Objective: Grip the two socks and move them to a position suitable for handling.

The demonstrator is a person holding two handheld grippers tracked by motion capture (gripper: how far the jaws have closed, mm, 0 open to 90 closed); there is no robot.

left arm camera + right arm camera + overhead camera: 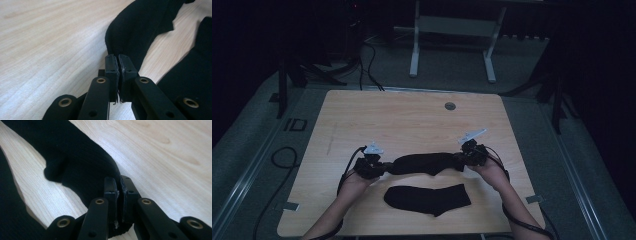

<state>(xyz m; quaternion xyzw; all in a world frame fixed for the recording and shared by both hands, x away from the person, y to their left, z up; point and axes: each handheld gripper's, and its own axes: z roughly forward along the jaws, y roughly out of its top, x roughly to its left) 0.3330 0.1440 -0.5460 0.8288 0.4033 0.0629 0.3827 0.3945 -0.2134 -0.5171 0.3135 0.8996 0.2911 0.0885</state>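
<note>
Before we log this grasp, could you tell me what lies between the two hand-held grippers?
In the high view, a black sock stretches between left hand-held gripper and right hand-held gripper.

Left gripper (118,60): its two black jaws rise from the bottom edge, pads pressed together on the edge of a black sock (140,30), thin fabric pinched between them with a few frayed threads showing at the seam. The sock runs up and to the right from the jaws, hanging in folds above the light wooden table (50,45). Second black sock (197,72) lies at the right edge, a strip of bare wood between the two.
</note>
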